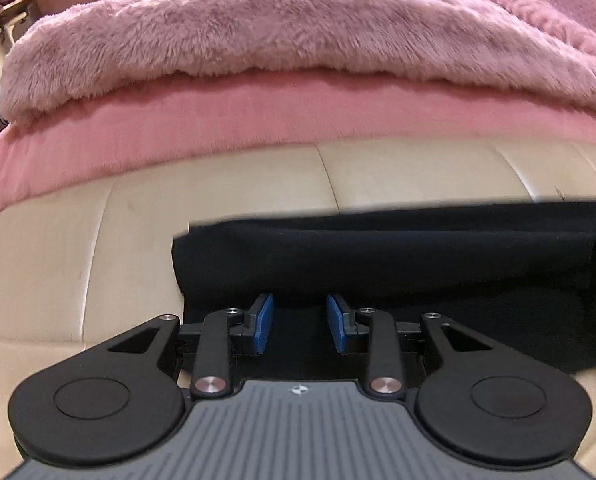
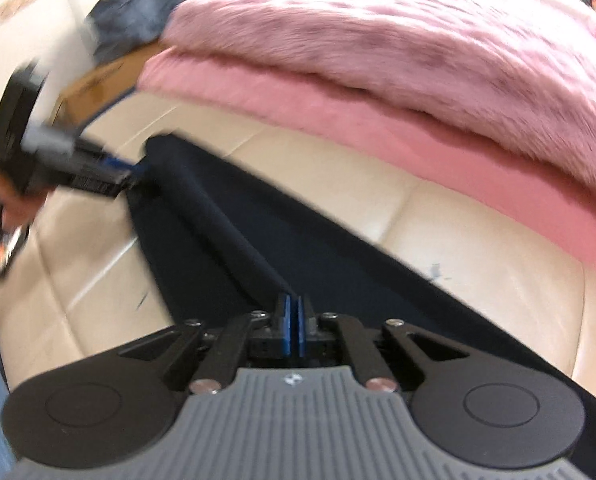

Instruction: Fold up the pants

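Cream padded surface (image 1: 78, 240), seamed into smooth leather-like panels, under dark pants (image 1: 377, 264) laid in a long band; behind, pink sheet (image 1: 218, 120) and shaggy mauve blanket (image 1: 258, 20), both soft and matte. Pants: thin knit-looking cloth, black to navy, limp, judged light and non-slippery, no stiffness to hold a crease unaided; upper layer already rolled over into a rounded fold edge along the length. Left tool (image 1: 299, 322): blue pads parted, nothing between them, poised over the near-left end of the pants, low to the cloth. Right tool (image 2: 296, 322): pads pressed together on a raised ridge of pants (image 2: 226, 220) that runs taut away from it toward the left tool (image 2: 136, 169) at the far corner, blurred there. Best hold, by judgement: pinch through both layers at corners or fold edge, one tool per end, cloth kept taut to avoid sag mid-span.
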Available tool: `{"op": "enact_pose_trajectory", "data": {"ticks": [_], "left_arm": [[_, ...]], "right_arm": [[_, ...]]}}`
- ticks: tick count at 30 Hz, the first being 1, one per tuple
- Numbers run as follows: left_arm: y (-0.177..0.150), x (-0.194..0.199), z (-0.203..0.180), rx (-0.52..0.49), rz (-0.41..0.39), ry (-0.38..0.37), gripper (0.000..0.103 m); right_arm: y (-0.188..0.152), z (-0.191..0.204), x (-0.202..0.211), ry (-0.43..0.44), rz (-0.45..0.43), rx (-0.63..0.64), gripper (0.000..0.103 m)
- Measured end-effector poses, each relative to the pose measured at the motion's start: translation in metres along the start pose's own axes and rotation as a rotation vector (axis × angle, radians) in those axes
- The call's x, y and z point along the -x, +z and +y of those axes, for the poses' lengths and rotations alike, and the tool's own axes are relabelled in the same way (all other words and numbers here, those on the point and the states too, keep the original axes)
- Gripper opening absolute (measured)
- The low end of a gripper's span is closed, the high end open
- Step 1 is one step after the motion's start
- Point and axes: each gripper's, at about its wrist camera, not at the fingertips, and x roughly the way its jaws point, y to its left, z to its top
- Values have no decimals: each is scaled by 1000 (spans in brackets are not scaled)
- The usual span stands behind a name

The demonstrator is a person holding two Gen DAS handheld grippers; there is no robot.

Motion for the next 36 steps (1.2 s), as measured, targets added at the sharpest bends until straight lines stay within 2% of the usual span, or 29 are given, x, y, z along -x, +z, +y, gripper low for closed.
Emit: {"op": "enact_pose_trajectory", "data": {"ticks": [5, 9, 11, 13, 16, 22, 28, 31, 36], "left_arm": [[30, -22, -2, 43, -48, 50, 37], [43, -33, -5, 45, -64, 91, 37], [43, -27, -4, 25, -87, 80, 37], [39, -17, -3, -43, -97, 73, 37], [29, -4, -5, -198, -79, 73, 37], [-11, -6, -22, -506, -20, 197, 37], [-20, -27, -35, -604, -45, 267, 39], [-20, -34, -42, -649, -71, 294, 40], [-16, -42, -52, -669, -103, 327, 40]], "right_arm": [[8, -43, -12, 24, -14, -163, 0], [10, -56, -20, -17, -16, -204, 3], [10, -58, -16, -27, -20, -198, 3], [10, -51, -8, -21, -35, -166, 4], [5, -38, 4, -28, -30, -100, 11], [-17, -20, 18, -40, -24, -40, 13], [-35, -7, 21, -100, -3, 38, 14], [-38, -6, 19, -131, 5, 78, 19], [-42, -7, 15, -163, 7, 133, 19]]}}
